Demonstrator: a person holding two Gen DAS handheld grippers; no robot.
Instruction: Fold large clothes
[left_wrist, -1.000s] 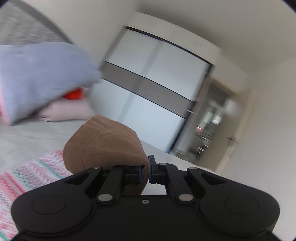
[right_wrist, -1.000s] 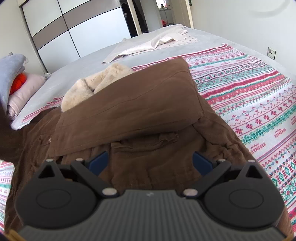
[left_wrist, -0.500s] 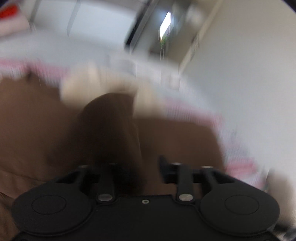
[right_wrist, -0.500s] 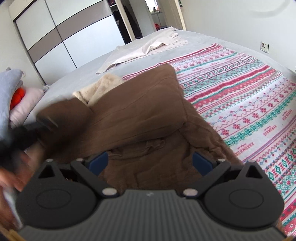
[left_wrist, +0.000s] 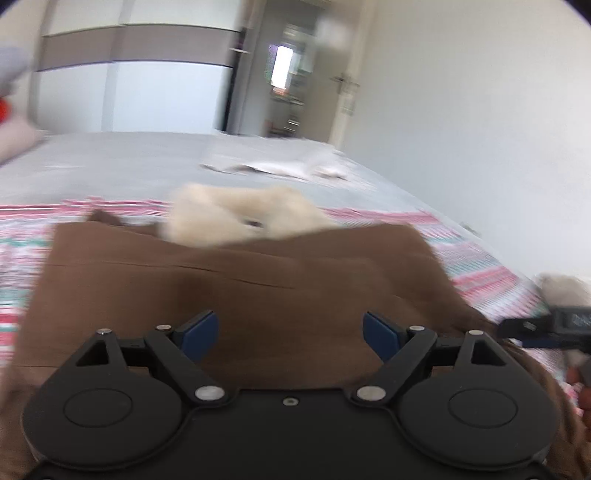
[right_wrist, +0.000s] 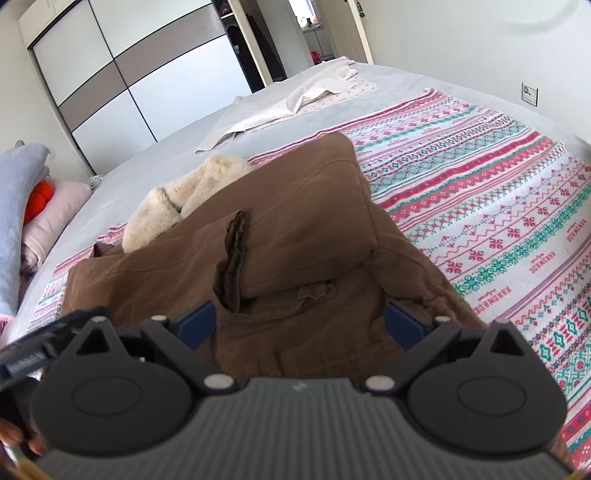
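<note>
While both of your tools hover over the bed, the left hand-held gripper has its blue fingers spread wide with nothing between them, and the right hand-held gripper gapes just as empty. Your brown coat lies partly folded on the patterned blanket, its cream fur hood poking out at the far end.

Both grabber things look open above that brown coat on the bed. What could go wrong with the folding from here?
The brown coat is bulky, so its sleeves, folded across the front, may spring back with neither the left gripper nor the right gripper holding them. The fluffy cream hood trim sticks out and could keep the next fold lumpy. The two grippers are close together and might bump.
</note>
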